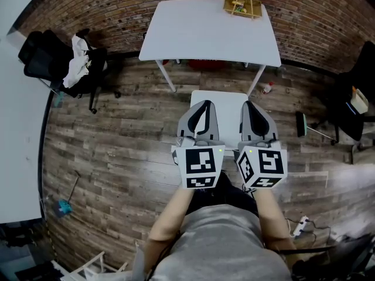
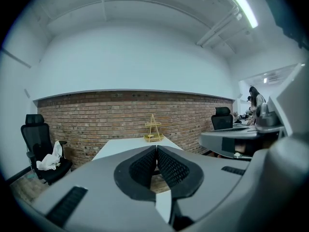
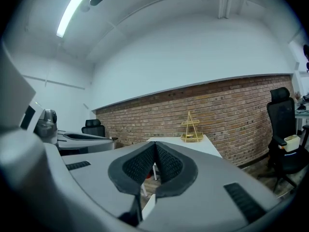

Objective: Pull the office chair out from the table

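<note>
- While I face the white table (image 1: 208, 34), my left gripper (image 1: 203, 104) and right gripper (image 1: 252, 104) are both closed — nothing between the jaws.
- Black office chair (image 1: 50, 60) stands left of the table, apart from it.

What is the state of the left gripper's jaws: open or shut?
Shut and empty: on the left gripper the black pads meet at the tips.
</note>
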The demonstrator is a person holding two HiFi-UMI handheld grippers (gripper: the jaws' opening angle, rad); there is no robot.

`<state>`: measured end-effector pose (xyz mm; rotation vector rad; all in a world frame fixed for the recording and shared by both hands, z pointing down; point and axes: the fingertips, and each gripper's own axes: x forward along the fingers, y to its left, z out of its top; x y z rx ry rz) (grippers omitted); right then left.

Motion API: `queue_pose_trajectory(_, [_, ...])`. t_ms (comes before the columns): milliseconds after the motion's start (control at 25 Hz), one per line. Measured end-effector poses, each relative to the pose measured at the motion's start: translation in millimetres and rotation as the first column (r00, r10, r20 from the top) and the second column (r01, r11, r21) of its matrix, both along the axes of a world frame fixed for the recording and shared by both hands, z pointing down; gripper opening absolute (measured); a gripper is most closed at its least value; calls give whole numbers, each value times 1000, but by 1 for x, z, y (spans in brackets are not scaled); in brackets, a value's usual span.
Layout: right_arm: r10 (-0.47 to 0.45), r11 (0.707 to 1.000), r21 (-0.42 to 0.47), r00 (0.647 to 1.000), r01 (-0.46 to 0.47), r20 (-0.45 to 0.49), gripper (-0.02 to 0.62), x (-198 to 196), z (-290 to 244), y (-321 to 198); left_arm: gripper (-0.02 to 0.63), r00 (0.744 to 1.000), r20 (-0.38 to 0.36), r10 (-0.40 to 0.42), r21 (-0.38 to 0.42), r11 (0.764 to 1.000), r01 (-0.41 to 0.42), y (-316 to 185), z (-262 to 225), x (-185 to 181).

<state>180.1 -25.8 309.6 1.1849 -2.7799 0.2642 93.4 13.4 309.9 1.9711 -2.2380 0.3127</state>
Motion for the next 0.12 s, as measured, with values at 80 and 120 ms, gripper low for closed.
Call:
queue_pose_trajectory(80, [5,1000,-2,1000,-5,0,14,1,0,-2,15,1000,1,1,-1,1000,-1,0,0,-1])
queue_pose_trajectory(120, [7,1000,-3,1000,-7,0,14,1,0,-3,15,1000,0,1,-2,1000,-1,-1,-1,-1])
